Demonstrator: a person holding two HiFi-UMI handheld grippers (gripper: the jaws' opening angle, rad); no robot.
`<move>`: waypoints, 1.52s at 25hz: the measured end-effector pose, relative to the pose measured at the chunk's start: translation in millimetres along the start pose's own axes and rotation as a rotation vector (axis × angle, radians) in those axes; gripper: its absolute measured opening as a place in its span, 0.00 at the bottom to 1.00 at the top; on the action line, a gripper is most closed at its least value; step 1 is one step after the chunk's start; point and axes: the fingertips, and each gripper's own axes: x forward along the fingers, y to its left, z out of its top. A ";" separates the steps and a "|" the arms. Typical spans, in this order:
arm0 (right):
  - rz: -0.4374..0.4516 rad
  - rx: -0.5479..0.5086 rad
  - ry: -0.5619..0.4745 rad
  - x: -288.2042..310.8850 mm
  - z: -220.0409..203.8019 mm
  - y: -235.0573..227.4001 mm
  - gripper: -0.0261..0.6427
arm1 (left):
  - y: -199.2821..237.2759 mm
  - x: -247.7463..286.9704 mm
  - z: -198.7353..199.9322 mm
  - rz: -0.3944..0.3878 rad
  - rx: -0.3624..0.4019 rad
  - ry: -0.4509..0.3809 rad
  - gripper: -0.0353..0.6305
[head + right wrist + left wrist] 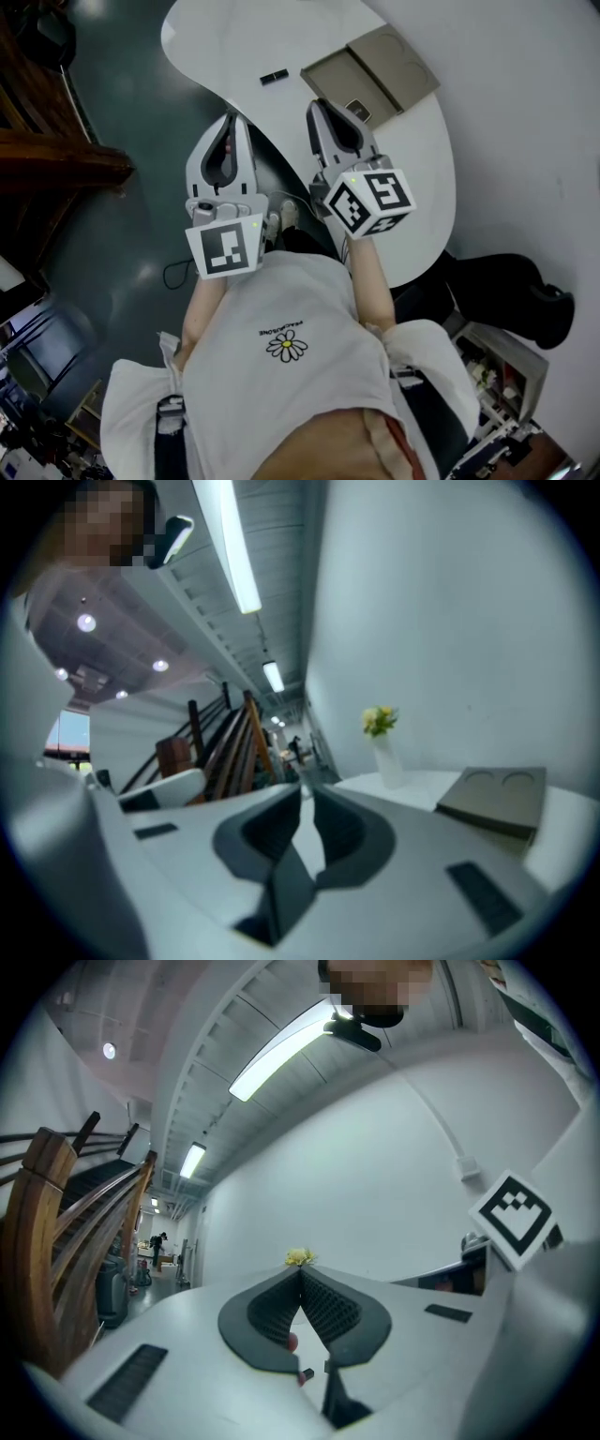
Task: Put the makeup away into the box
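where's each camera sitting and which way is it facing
Head view: on the person's head, facing steeply down at table, box, left gripper, right gripper; shirt and forearms show.
Left gripper view: on the left gripper, facing along its shut jaws over the table toward the flowers.
Right gripper view: on the right gripper, facing along its shut jaws toward the box and flowers.
Both gripper views share the flowers.

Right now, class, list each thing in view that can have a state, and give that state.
box, open, lid laid back.
black makeup stick, lying on the table, outside the box.
left gripper, shut, empty.
right gripper, shut, empty.
vase, upright, holding flowers.
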 end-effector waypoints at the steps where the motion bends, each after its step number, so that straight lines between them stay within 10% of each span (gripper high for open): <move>1: 0.001 0.016 0.021 11.9 -7.0 -3.4 0.11 | 4.3 -1.8 -4.6 0.010 -0.004 0.012 0.08; 3: 0.003 0.018 0.072 39.5 -22.8 -10.8 0.37 | 14.6 -3.9 -15.1 0.035 -0.002 0.044 0.08; 7: -0.049 -0.101 0.209 99.6 -70.4 -35.1 0.44 | 38.7 -3.9 -44.2 0.093 0.007 0.126 0.08; 24: -0.220 -0.143 0.582 200.6 -214.9 -119.2 0.50 | 86.7 6.2 -129.2 0.212 0.030 0.329 0.08; 38: -0.233 -0.233 0.590 206.9 -222.5 -117.5 0.50 | 88.7 8.1 -132.1 0.212 0.032 0.329 0.08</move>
